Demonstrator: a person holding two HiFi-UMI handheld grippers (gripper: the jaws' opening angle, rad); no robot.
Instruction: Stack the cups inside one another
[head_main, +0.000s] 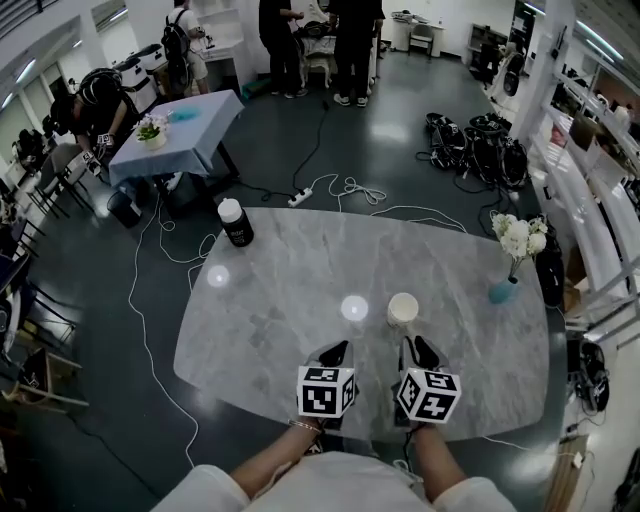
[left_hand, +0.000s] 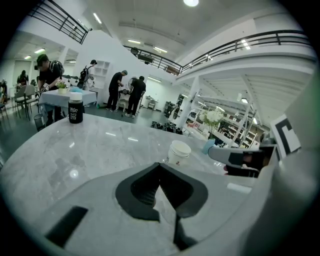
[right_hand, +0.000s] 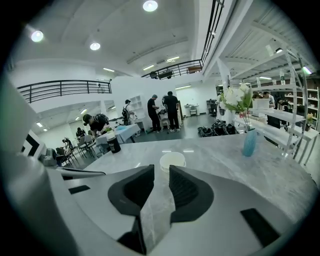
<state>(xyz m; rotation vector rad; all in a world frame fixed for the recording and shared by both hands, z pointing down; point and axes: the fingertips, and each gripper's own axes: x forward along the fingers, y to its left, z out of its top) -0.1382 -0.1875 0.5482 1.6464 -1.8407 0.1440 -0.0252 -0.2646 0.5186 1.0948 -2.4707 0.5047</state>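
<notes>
A white paper cup (head_main: 403, 309) stands upright on the grey marble table (head_main: 280, 300), just beyond my right gripper. Whether other cups sit inside it I cannot tell. My right gripper (head_main: 423, 351) is behind the cup, apart from it. In the right gripper view its jaws (right_hand: 161, 170) stand a narrow gap apart with nothing between them, and the cup (right_hand: 172, 161) shows right past the tips. My left gripper (head_main: 335, 352) hovers to the left of the cup. Its jaws (left_hand: 160, 166) meet at the tips and are empty, with the cup (left_hand: 178, 152) ahead to the right.
A black bottle with a white cap (head_main: 235, 222) stands at the table's far left. A blue vase of white flowers (head_main: 504, 289) is at the right edge. Cables (head_main: 345, 190) trail over the floor beyond the table. People stand far back.
</notes>
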